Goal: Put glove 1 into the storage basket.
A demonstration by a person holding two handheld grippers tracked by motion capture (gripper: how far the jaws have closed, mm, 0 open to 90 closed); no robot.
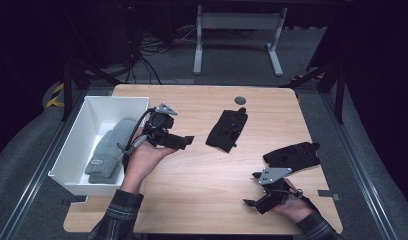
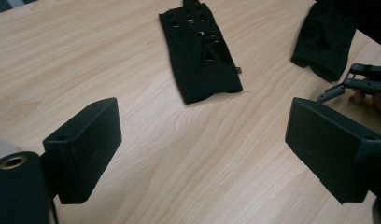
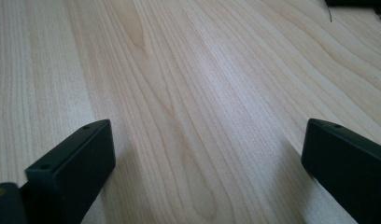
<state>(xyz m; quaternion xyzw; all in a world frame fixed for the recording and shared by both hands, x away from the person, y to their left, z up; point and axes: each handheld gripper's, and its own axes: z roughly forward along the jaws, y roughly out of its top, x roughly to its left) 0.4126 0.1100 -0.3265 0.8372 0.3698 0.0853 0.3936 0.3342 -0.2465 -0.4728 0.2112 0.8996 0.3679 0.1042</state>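
Two black gloves left; left gripper [image 1: 188,140] (jaws wide, empty) should drop squarely over the nearer glove [image 1: 226,129] cuff, right gripper [image 1: 251,202] idle, open, empty.

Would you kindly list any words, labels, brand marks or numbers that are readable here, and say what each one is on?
No text can be read in these pictures.
Small dark patch on the cuff of the grey knitted gloves in the white rectangular bin: possibly a label, too small and blurred to read.
Flat black fabric glove in the middle of the light wooden table: glossy marks, no legible lettering.
Second black glove near the right gripper: no marking visible.
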